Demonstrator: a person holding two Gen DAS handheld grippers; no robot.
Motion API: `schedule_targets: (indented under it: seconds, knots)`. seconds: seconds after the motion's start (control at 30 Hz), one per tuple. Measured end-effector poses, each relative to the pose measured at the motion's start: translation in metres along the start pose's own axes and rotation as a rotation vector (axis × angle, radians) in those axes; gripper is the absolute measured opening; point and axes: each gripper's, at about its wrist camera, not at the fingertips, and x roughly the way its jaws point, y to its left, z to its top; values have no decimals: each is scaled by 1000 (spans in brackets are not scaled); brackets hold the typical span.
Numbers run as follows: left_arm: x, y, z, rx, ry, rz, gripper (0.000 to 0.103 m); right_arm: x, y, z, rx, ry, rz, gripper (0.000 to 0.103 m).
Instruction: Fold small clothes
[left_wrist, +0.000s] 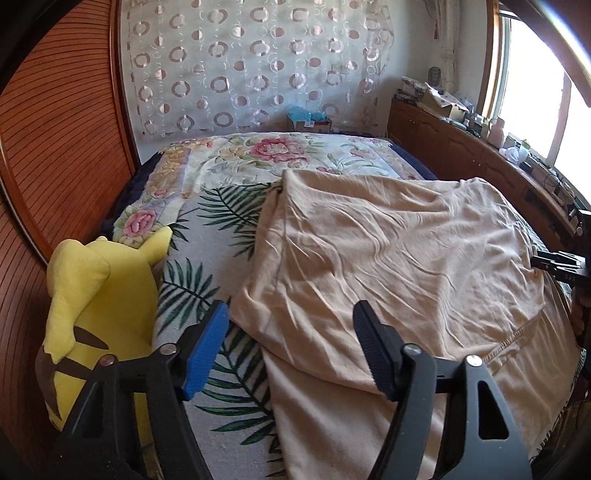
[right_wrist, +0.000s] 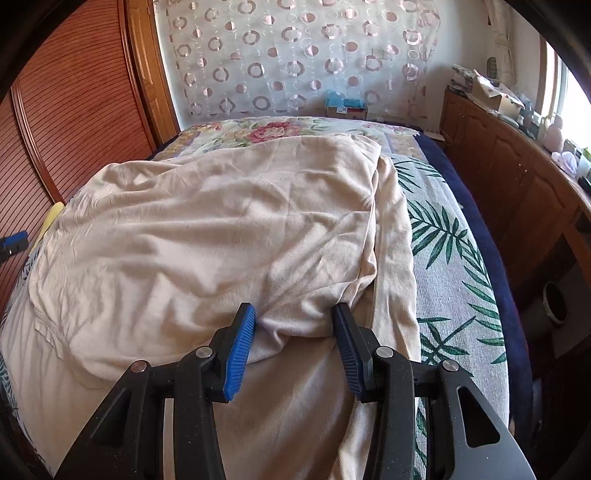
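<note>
A beige garment (left_wrist: 388, 251) (right_wrist: 203, 229) lies wrinkled on the leaf-print bed cover (left_wrist: 207, 229), its upper layer folded over a lower one. My left gripper (left_wrist: 291, 321) hovers over the garment's near left edge. Its jaws stand wide apart and the pads press on nothing. My right gripper (right_wrist: 294, 325) is shut on a bunched fold at the garment's near right side, with cloth bulging between both pads. In the left wrist view the right gripper (left_wrist: 543, 263) shows at the far right, with the cloth drawn to it. The left gripper's blue pad (right_wrist: 13, 242) peeks in at the right wrist view's left edge.
A yellow plush toy (left_wrist: 99, 295) sits at the bed's left edge, beside a slatted wooden door (left_wrist: 55, 147). A wooden cabinet (right_wrist: 517, 177) topped with clutter runs along the right side under the window. A floral quilt (left_wrist: 266, 151) covers the bed's far end.
</note>
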Motion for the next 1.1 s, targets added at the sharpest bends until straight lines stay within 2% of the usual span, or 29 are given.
schedule_targets:
  seconds: [0.07,0.17,0.4,0.53,0.6,0.67,0.73,0.93,1.1]
  knots:
    - [3,7,1,-9,21,2,51,-1,0,0,-2,-2,-3,46]
    - [15,15,-1,-40,59,-9,41,-2,-2,-1,-1,-4,1,46]
    - [45,20,-7,-49,122,20,39,-1,-2,-1,-1,-5,3,46]
    - [44,18,-2,-41,111,7,39,-1,-2,-1,-1,-6,4,46]
    - [44,14,0,-19,112,4,30,-1,-2,-1,-3,-6,2,46]
    - [46,10,2,7,128,17,14,-1,-3,-1,-5,-7,0,46]
    - [47,6,2,35,134,26,3,-1,-3,-1,-5,-8,0,46]
    - [3,-19,12,86,-13,-1,2,0,-3,-1,-5,-8,1,46]
    - [-21,-25,24,69,-74,-38,2,0,-4,-2,-9,-9,-2,46]
